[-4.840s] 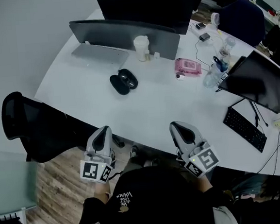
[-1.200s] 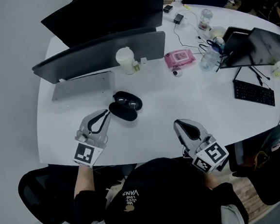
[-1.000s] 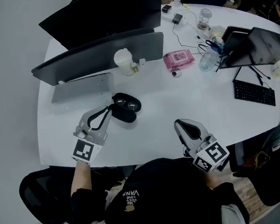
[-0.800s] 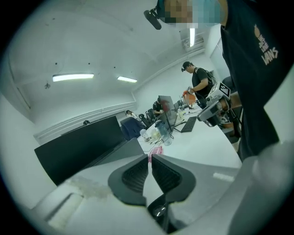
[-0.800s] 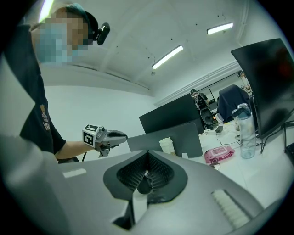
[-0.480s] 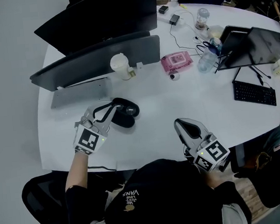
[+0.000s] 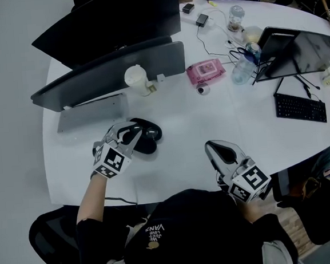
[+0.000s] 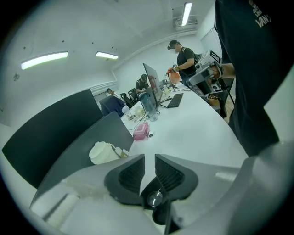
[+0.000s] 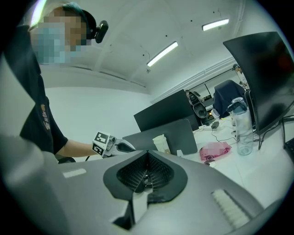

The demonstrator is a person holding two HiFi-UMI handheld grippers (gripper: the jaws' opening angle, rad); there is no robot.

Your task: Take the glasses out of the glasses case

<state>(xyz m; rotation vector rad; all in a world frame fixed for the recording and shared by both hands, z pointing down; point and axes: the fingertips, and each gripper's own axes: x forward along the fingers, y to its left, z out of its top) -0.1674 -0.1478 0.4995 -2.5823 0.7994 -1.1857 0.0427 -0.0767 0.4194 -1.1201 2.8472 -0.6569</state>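
Now we hold the left gripper (image 7: 129,135) low over the open case (image 7: 148,140), left of centre on the surface (image 7: 204,122). Its jaws are slightly apart, probably to reach the glasses (image 7: 151,133) inside. The right gripper (image 7: 212,147) rests aside, jaws pressed together and empty.

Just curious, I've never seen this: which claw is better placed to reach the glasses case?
The left claw: it is right at the glasses case, with its jaws apart. The right claw is shut and well away from it.
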